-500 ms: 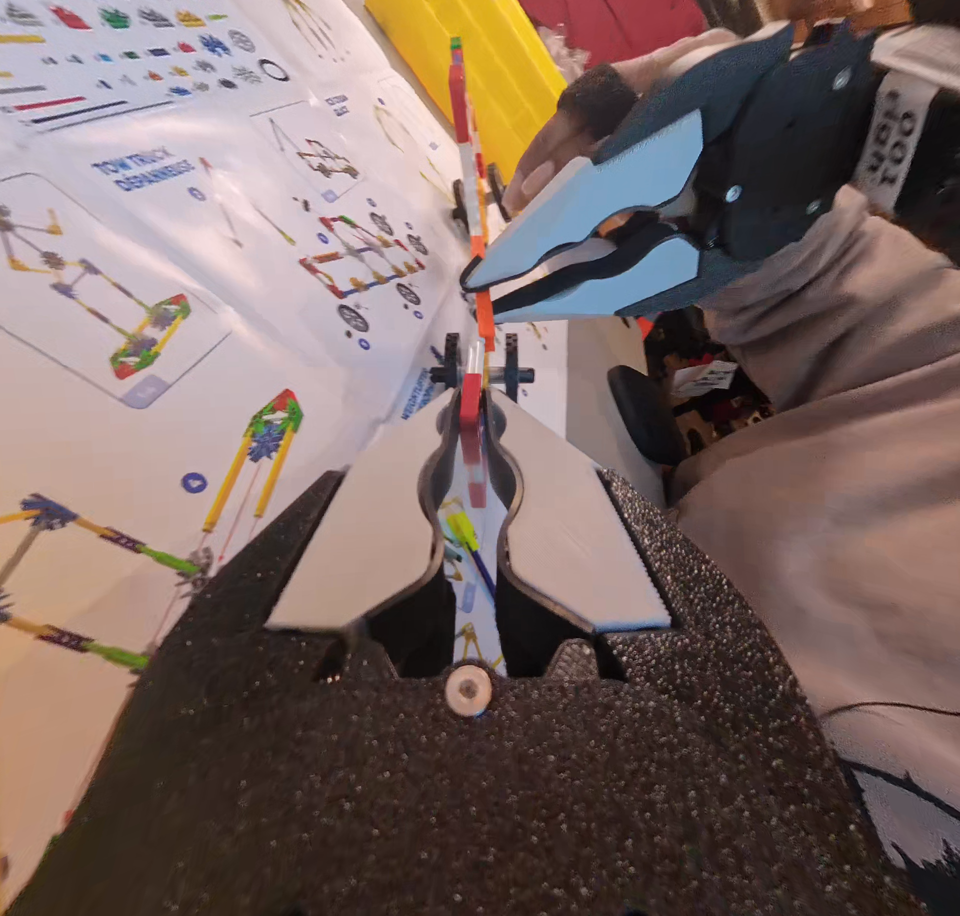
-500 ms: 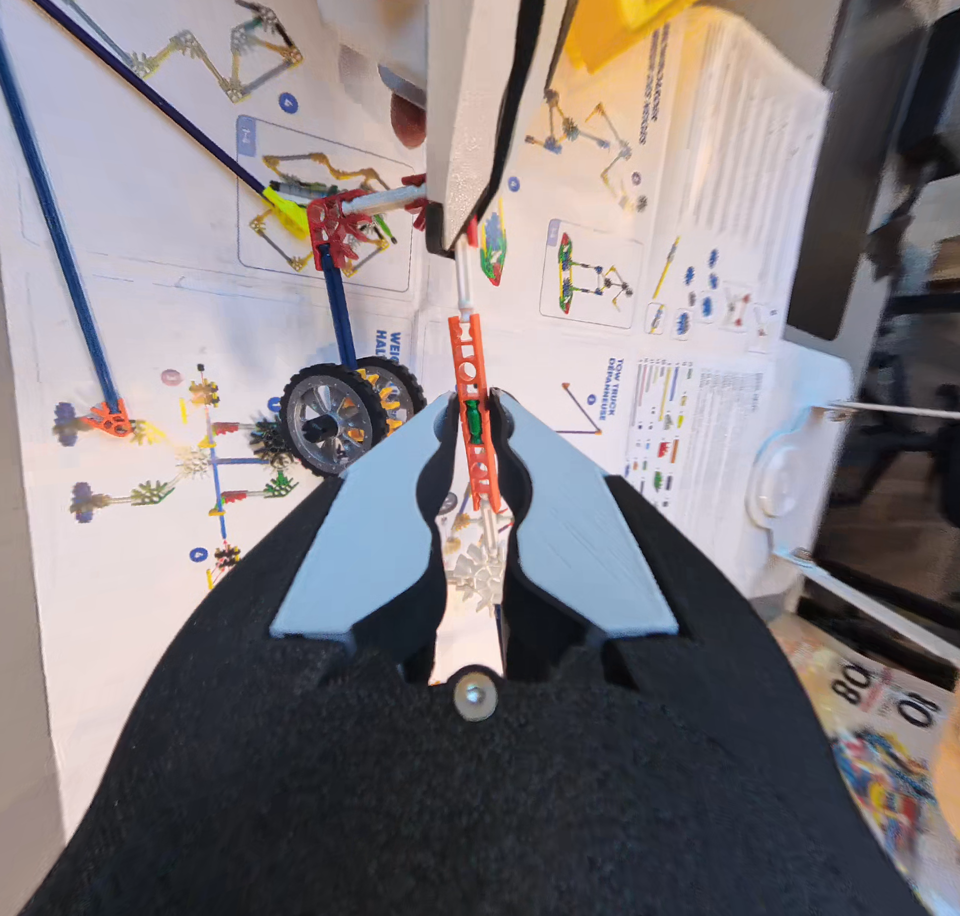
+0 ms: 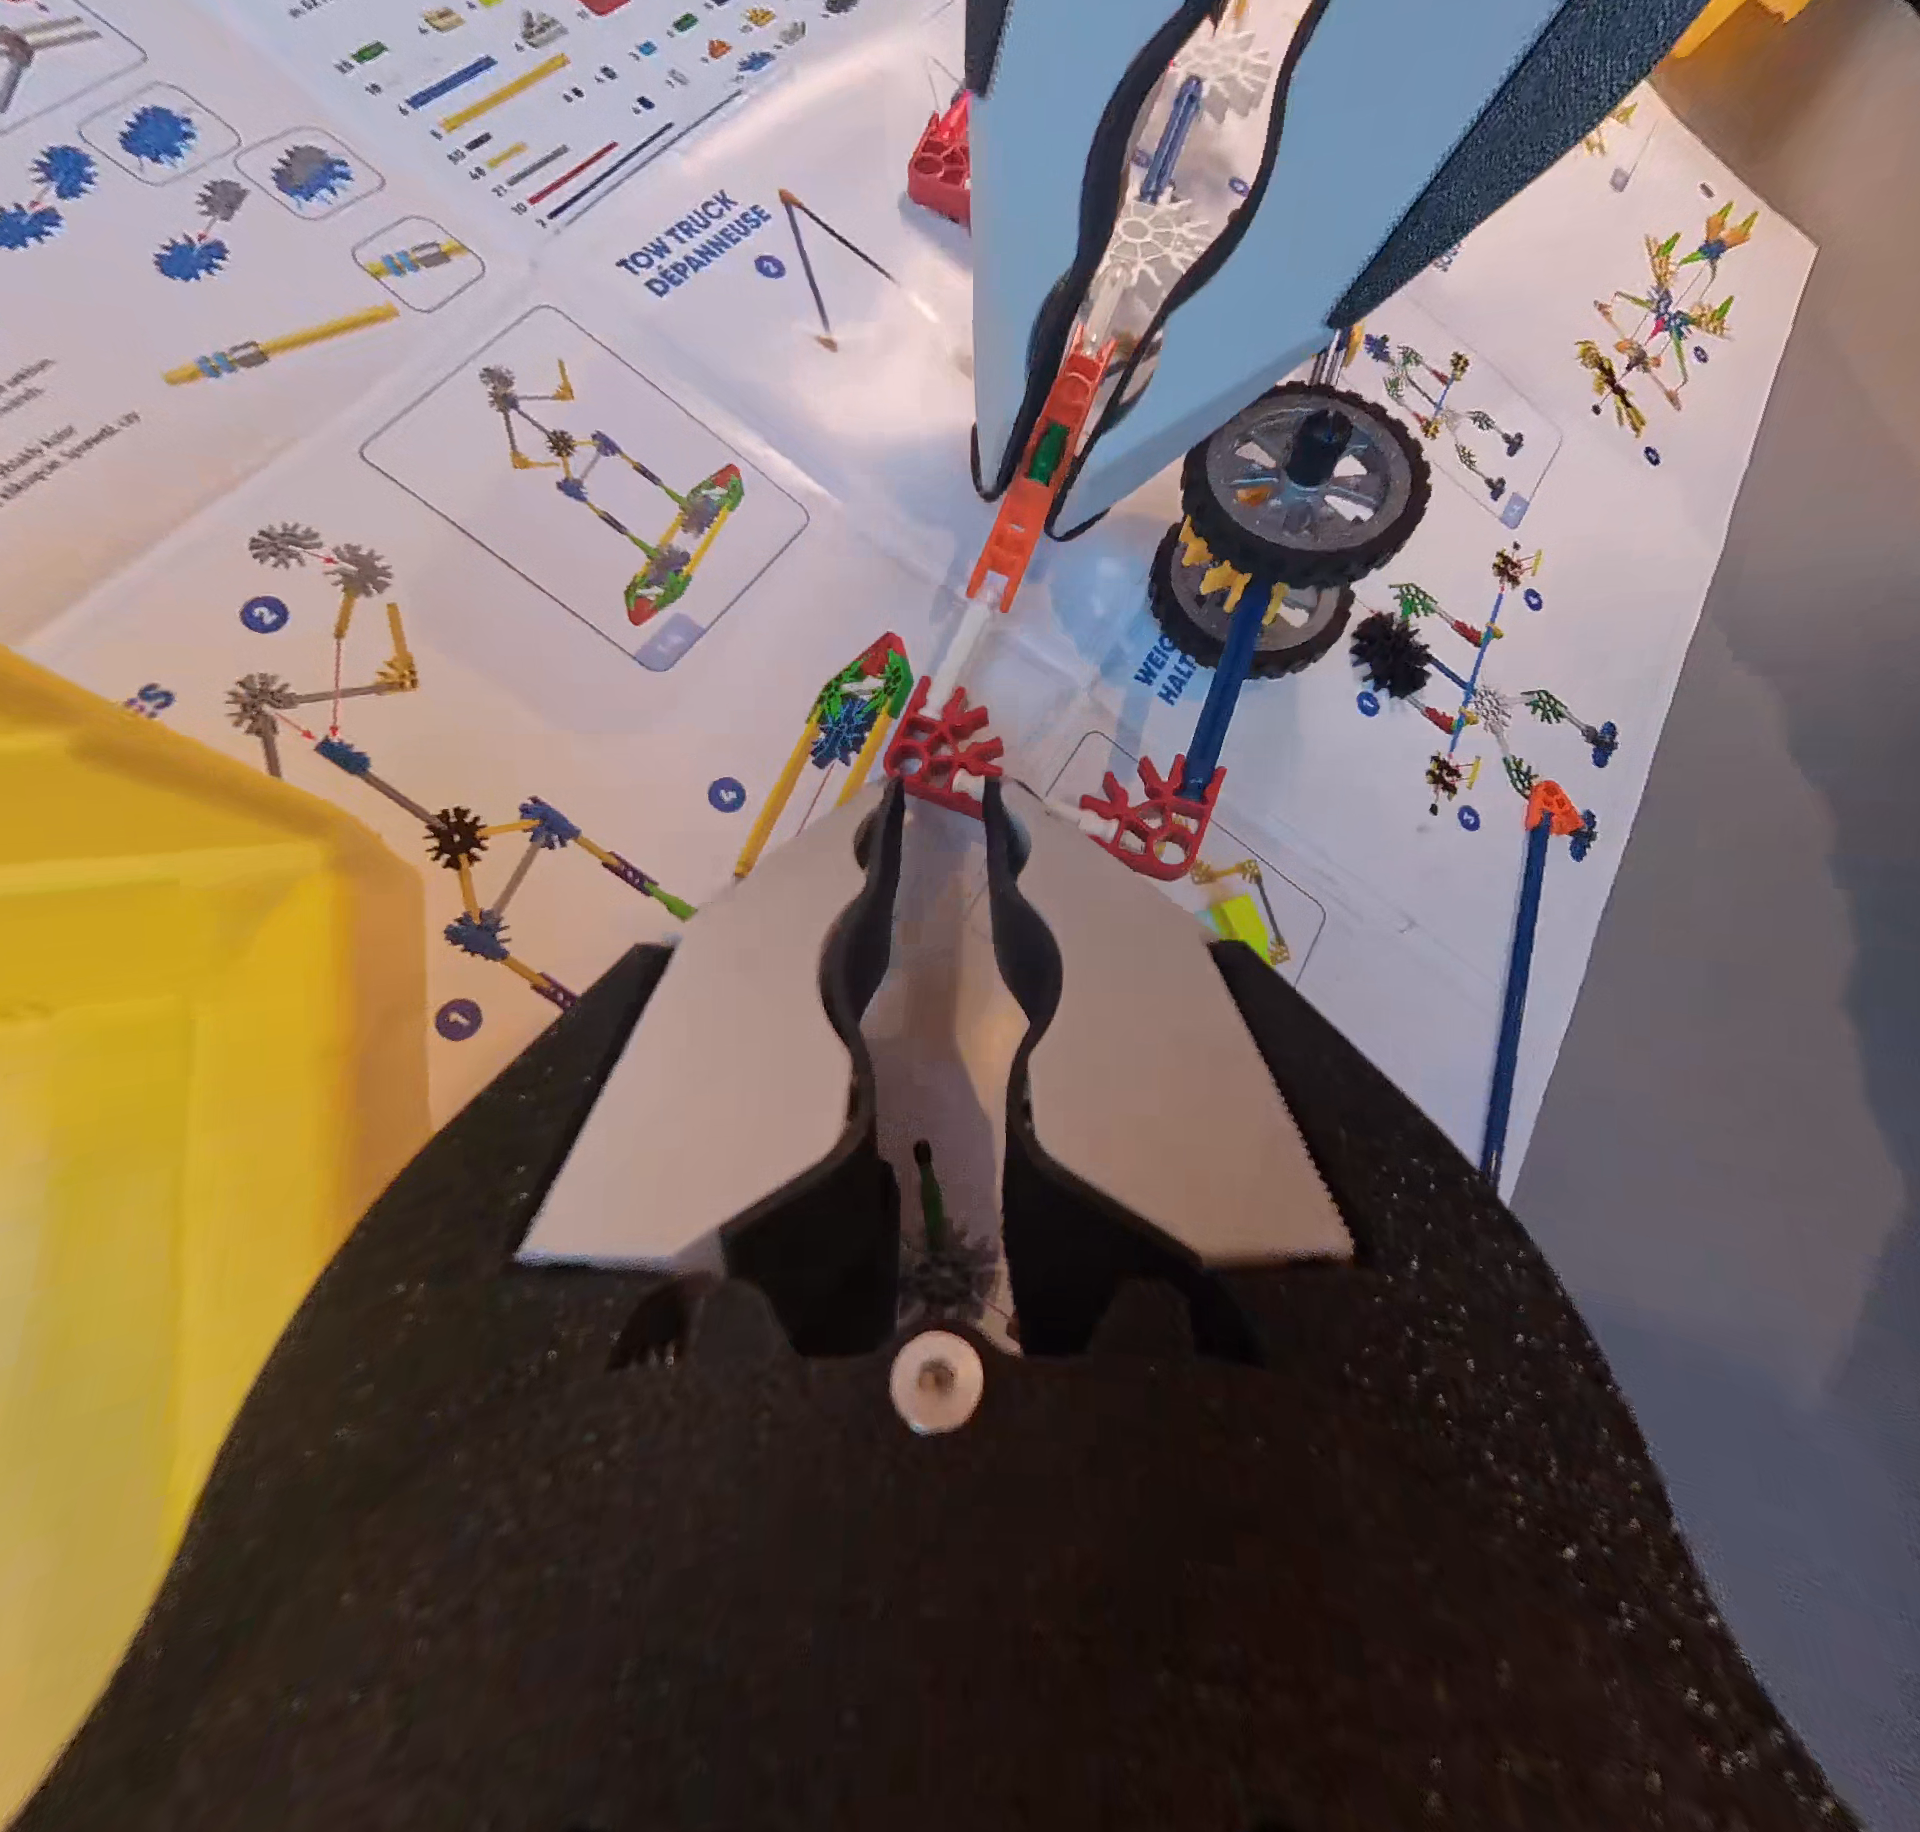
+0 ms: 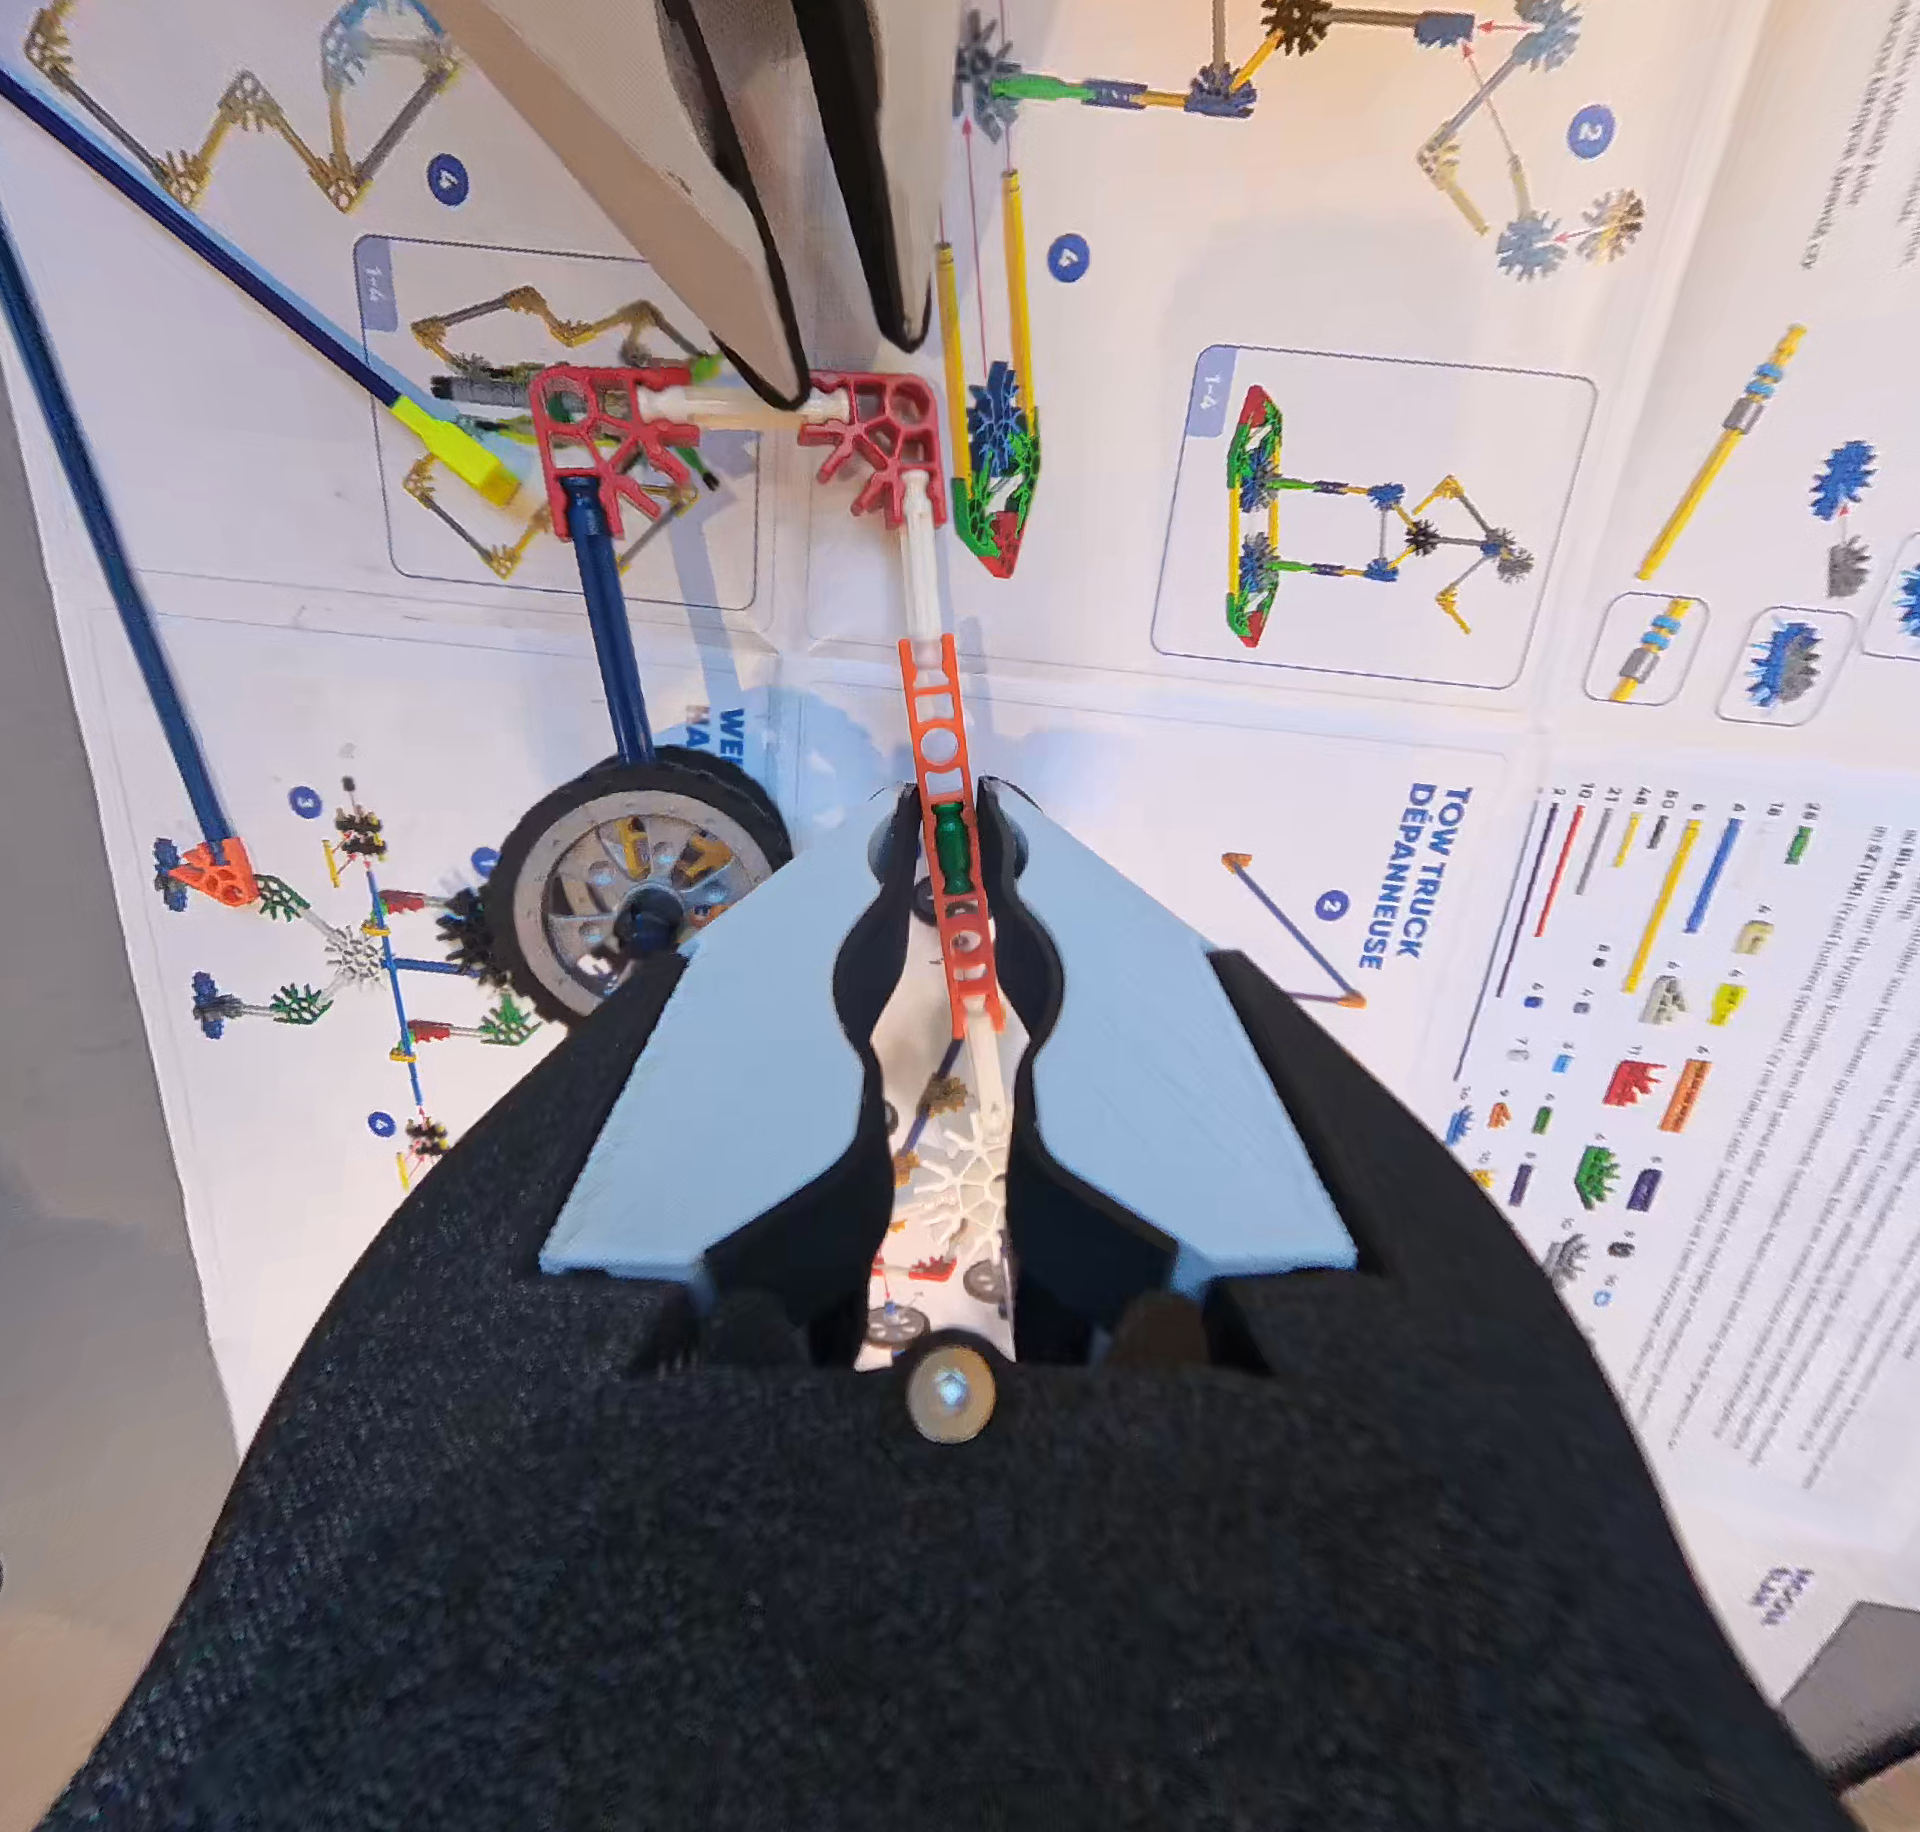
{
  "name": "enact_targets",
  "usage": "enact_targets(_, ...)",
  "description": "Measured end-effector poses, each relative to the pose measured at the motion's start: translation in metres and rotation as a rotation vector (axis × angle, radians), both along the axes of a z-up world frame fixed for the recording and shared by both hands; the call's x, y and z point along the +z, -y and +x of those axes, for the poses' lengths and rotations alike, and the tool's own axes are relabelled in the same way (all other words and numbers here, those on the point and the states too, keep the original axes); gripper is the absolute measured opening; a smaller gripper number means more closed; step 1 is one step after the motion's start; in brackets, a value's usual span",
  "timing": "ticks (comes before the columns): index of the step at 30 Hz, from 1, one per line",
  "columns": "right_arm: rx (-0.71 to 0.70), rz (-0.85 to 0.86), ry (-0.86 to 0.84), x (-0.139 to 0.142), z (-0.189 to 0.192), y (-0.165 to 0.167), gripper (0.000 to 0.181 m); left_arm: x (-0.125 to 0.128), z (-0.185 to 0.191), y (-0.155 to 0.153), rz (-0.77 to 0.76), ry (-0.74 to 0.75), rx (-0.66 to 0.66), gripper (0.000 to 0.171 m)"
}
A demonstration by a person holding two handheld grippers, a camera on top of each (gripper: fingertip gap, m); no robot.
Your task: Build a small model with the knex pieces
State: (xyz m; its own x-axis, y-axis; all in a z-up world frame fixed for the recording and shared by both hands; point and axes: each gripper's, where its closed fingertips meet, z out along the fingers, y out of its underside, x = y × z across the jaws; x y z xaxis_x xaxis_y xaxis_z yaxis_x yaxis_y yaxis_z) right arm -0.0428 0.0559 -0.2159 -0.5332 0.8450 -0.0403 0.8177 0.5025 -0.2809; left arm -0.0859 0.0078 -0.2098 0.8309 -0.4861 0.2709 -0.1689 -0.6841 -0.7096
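The orange connector (image 4: 951, 847) was pinched by the right hand-held gripper (image 4: 948, 806). The red corner connector (image 3: 943, 743) on its white rod (image 4: 920, 577) was clamped by the left hand-held gripper (image 3: 940, 795), above the instruction sheet (image 4: 1351, 743), beside a wheel (image 4: 634, 889).
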Motion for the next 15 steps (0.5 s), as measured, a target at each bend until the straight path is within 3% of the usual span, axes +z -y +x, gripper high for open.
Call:
enact_targets(8, 0.0, -0.024, -0.051, 0.01, -0.002, -0.005, 0.016, 0.0, 0.0, -0.004, -0.005, 0.051, 0.006, 0.016)
enact_targets(12, 0.024, -0.04, -0.079, 0.023, -0.002, -0.003, 0.007, 0.01, -0.002, 0.002, -0.021, 0.093, 0.004, 0.017)
enact_targets(15, 0.046, -0.035, -0.076, 0.018, -0.003, 0.001, 0.004, 0.011, 0.009, 0.02, -0.138, 0.213, -0.047, 0.027)
